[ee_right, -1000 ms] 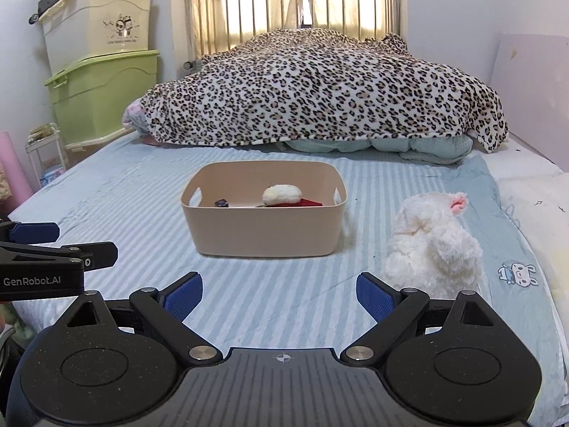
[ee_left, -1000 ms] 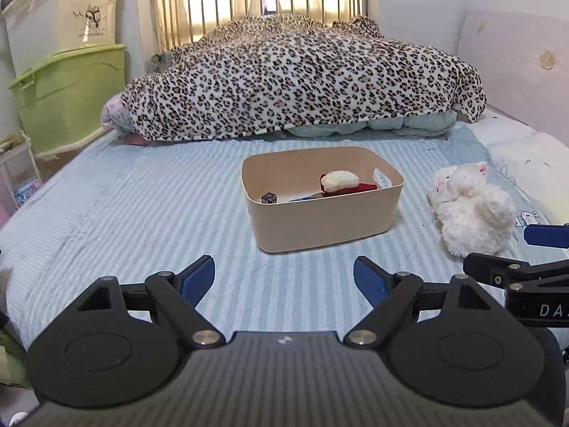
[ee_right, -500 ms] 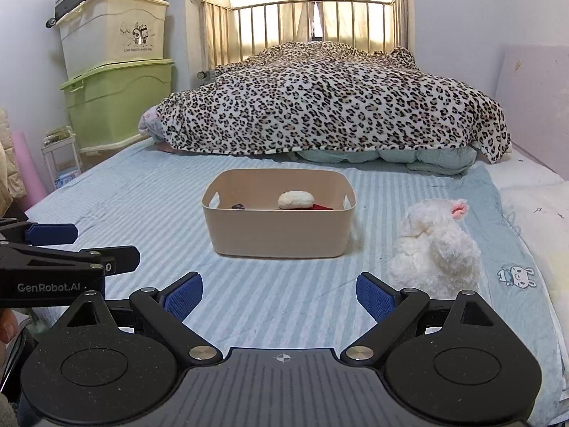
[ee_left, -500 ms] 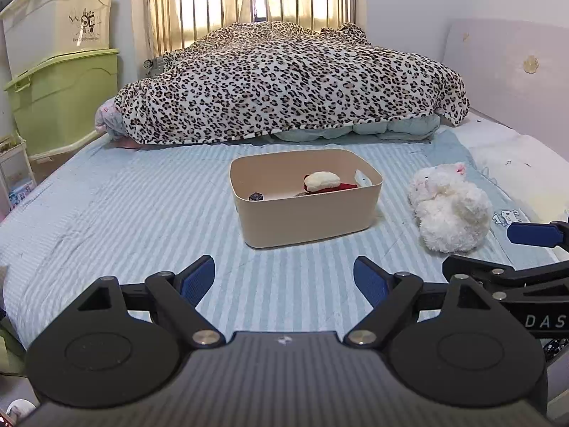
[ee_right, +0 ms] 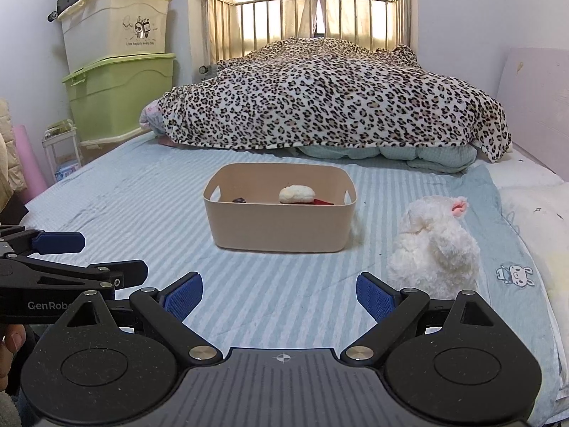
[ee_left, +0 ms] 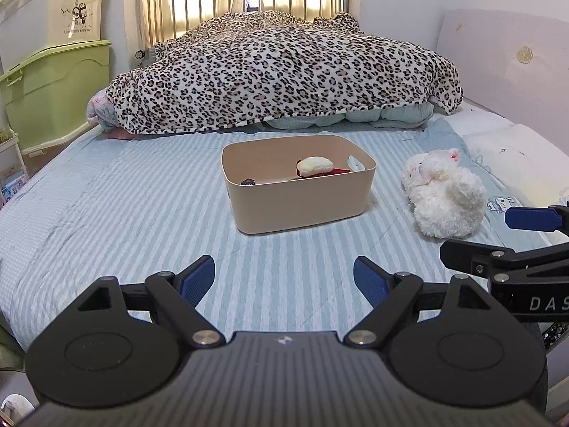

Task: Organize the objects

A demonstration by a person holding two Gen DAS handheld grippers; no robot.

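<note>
A beige bin (ee_left: 302, 199) (ee_right: 281, 226) stands in the middle of the striped bed. In it lie a small white plush on a red thing (ee_left: 314, 165) (ee_right: 296, 194) and a small dark cube (ee_left: 248, 181). A white fluffy plush toy (ee_left: 444, 195) (ee_right: 435, 245) lies on the bed to the right of the bin. My left gripper (ee_left: 284, 279) is open and empty, near the bed's front edge, well short of the bin. My right gripper (ee_right: 279, 297) is open and empty, with the plush toy just beyond its right finger.
A leopard-print blanket (ee_left: 284, 71) is heaped across the far half of the bed, with a metal rail (ee_right: 320, 17) behind. Stacked storage boxes (ee_right: 117, 71) and a suitcase stand at the left. A pillow (ee_left: 515, 163) lies along the right edge.
Both grippers have pulled back and risen a little, so the bin and the plush toy look farther away. Both stay open; nothing on the bed has moved.
</note>
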